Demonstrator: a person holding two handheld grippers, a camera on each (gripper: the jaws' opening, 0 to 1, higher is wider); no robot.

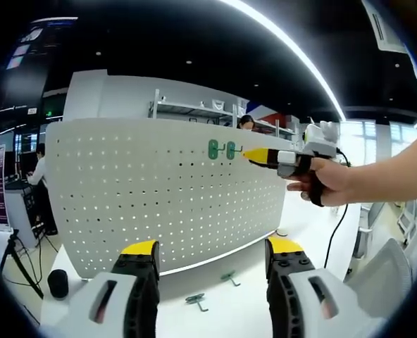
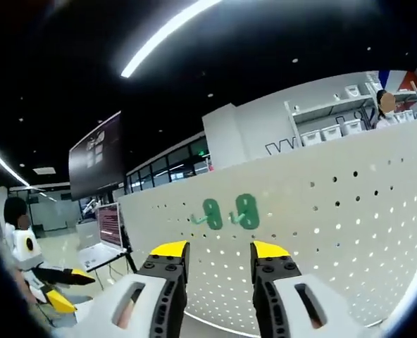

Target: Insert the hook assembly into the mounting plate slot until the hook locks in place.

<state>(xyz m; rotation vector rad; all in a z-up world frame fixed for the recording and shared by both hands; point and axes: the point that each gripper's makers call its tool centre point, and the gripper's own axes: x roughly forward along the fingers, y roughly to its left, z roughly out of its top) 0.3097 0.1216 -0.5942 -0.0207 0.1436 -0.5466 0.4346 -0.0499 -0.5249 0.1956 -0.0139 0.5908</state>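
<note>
In the left gripper view, the left gripper sits low over the white tabletop, its jaws set wide apart and holding nothing. Between and just beyond the jaws, two green hooks lie loose on the table: one nearer, one farther. Behind them stands the white perforated mounting plate, upright and curved by the lens.

High on the plate's right part, two green hooks are already seated side by side. The right gripper reaches in from the right, held by a person's hand, with its yellow tips just beside the seated pair. Whether those tips are closed on anything cannot be told from this view.

In the right gripper view, the right gripper faces the plate with its jaws apart and nothing between them. The two mounted hooks sit just above the jaw tips.

Progress, as a judgement: two hooks appear installed; the two on the table remain to be inserted. Locking cannot be confirmed.

Clearances: the plate's face to the left of the mounted pair is bare, offering many free holes. The plate's bottom edge meets the table just behind the loose hooks. The tabletop around them is open, with a dark cylinder well apart at the left.
</note>
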